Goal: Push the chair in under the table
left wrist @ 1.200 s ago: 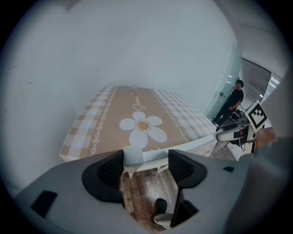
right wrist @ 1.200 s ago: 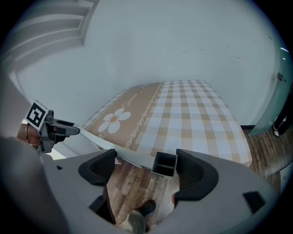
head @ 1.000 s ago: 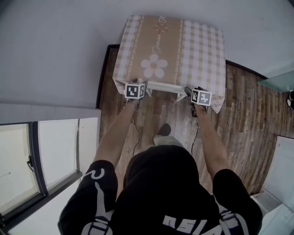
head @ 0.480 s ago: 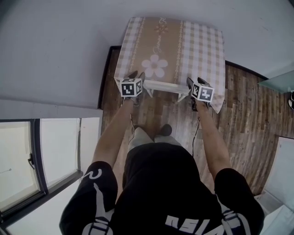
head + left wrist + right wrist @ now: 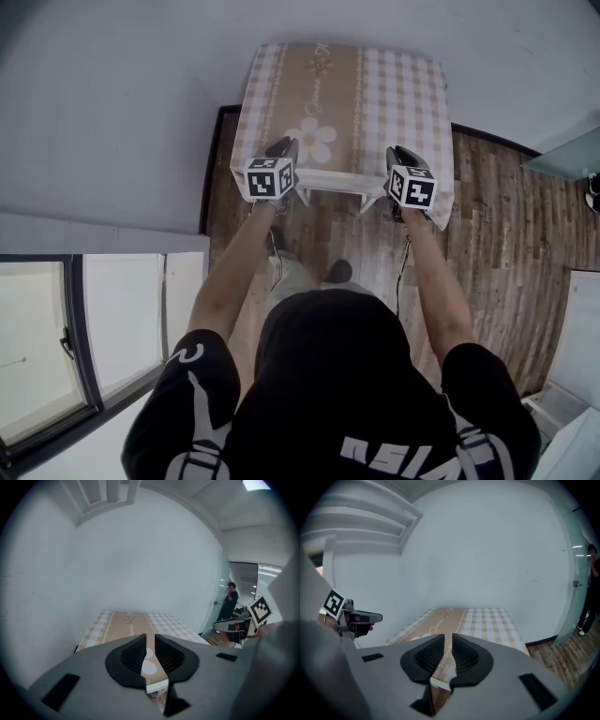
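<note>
Our left gripper [image 5: 150, 641] has just been closing; its jaws stand almost pressed together, with only a thin slit and nothing between them. Our right gripper [image 5: 448, 644] has just been closing too and is equally near shut and empty. Both hang in the air over the near edge of the table [image 5: 412, 94], one at each end of the chair [image 5: 333, 178]. Only the chair's white back rail shows, just beside the hanging checked cloth; the seat is under the table. The wall [image 5: 122, 112] runs close along the table's left edge. To the right and nearer us the wooden floor [image 5: 487, 225] lies open.
</note>
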Available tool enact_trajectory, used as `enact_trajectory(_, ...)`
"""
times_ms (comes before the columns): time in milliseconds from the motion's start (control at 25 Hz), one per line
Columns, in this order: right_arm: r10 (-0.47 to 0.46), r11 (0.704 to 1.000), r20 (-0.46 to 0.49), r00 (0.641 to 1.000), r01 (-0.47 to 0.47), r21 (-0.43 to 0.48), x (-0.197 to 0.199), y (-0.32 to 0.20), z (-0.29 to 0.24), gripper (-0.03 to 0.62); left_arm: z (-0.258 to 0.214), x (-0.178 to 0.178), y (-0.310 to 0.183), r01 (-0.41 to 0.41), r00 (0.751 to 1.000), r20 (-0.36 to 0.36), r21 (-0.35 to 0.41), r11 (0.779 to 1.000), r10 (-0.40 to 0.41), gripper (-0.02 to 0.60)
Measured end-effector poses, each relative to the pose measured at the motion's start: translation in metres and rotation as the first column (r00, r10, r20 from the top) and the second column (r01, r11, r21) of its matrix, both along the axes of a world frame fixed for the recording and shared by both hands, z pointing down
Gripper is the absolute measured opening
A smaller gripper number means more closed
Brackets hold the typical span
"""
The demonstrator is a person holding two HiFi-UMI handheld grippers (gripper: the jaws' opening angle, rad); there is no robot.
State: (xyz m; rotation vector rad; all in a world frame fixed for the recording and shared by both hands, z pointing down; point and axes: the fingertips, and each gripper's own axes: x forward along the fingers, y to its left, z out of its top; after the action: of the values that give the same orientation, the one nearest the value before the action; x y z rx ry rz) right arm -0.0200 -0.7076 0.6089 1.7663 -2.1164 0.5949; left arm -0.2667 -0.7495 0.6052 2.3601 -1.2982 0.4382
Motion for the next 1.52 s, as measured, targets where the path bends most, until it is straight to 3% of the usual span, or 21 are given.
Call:
enact_trajectory(200,0.005,1.0,-0.009,1.0,-0.005,0.015,0.0,0.002,-0.007,0.015,-0.017,0.005,-0.004,-0.019,1.0,0.002,0.042,0.999,0.019,0.043)
enact_trajectory(440,-0.003,1.0,-0.006,1.0,0.003,0.025,-0.002,0.005,-0.01,0.014,-0.024,0.009,-0.004,-0.039,0.999,0.016,0.065,0.997,0.038,0.031)
enact_trajectory(640,-0.009,0.999,-0.011,1.0,0.009,0.032,-0.004,0.005,-0.014,0.014,-0.028,0.013,-0.003,-0.042,0.999,-0.029,0.045,0.998,0.043,0.026)
enact_trajectory(880,-0.011,0.999,-0.026,1.0,0.012,0.035,-0.006,0.003,-0.016,0.014,-0.03,0.015,-0.006,-0.05,0.998,-0.035,0.052,0.997,0.052,0.026)
enact_trajectory(1520,-0.015,0.999,-0.04,0.999,0.016,0.029,-0.006,-0.002,-0.014,0.014,-0.026,0.012,-0.012,-0.036,0.999,-0.018,0.045,0.998,0.036,0.026)
